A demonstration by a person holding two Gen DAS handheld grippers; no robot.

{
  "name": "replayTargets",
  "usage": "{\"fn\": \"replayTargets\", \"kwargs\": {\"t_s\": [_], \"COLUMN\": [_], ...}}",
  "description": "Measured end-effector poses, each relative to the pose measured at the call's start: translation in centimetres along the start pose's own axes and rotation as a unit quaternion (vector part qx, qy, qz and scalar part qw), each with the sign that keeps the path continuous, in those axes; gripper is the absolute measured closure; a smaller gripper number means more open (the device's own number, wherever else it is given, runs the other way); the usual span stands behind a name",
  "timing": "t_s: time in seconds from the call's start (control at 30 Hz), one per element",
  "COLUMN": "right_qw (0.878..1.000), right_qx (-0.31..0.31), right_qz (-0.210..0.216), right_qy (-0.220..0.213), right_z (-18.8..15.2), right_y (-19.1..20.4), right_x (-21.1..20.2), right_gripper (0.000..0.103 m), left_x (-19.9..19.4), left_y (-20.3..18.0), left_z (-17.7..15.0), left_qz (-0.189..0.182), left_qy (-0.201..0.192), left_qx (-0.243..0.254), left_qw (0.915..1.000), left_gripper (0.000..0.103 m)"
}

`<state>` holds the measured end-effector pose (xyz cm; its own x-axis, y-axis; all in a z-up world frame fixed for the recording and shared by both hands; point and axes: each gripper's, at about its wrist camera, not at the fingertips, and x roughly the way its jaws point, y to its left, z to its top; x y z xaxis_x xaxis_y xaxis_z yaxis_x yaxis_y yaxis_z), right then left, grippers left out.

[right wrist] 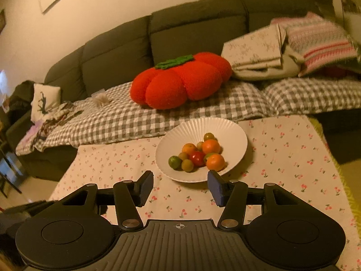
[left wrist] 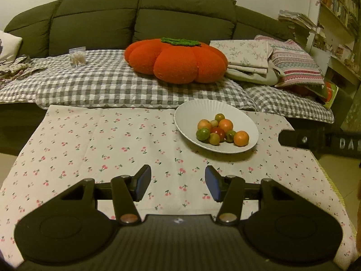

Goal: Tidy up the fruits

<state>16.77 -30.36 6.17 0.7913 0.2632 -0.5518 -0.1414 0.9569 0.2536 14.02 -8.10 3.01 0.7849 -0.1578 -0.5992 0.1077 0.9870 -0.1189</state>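
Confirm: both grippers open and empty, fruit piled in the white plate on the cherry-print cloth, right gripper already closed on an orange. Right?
Not quite. In the right wrist view the right gripper is open and empty, short of the white plate; the nearest orange is untouched. The left gripper is open too, and the fruit is piled in the plate on the cherry-print cloth.

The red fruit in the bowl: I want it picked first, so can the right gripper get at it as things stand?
Probably, but not cleanly. The right gripper is open and faces the bowl with nothing between. The red fruit sits mid-pile, with an orange and green fruits touching it, so the fingers would likely nudge them.
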Motion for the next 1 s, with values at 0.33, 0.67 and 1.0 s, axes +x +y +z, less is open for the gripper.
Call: {"fn": "replayTargets", "kwargs": {"t_s": [0.33, 0.67, 1.0], "right_qw": [1.0, 0.998, 0.997], "right_qx": [-0.007, -0.038, -0.026], "right_qz": [-0.014, -0.059, -0.073], "right_qy": [-0.007, -0.004, 0.001], "right_z": [-4.1, -5.7, -6.0], "right_y": [1.6, 3.0, 2.6], "right_x": [-2.5, -1.4, -0.9], "right_gripper": [0.041, 0.007, 0.004], "left_x": [-0.8, -0.6, -0.3], "left_y": [0.5, 0.8, 0.8], "left_z": [-1.0, -1.2, -1.4], "left_qz": [0.026, 0.046, 0.048], "left_qy": [-0.007, -0.016, -0.011], "left_qx": [0.008, 0.014, 0.012], "left_qw": [0.9996, 0.9987, 0.9987], "left_gripper": [0.045, 0.023, 0.005]}}
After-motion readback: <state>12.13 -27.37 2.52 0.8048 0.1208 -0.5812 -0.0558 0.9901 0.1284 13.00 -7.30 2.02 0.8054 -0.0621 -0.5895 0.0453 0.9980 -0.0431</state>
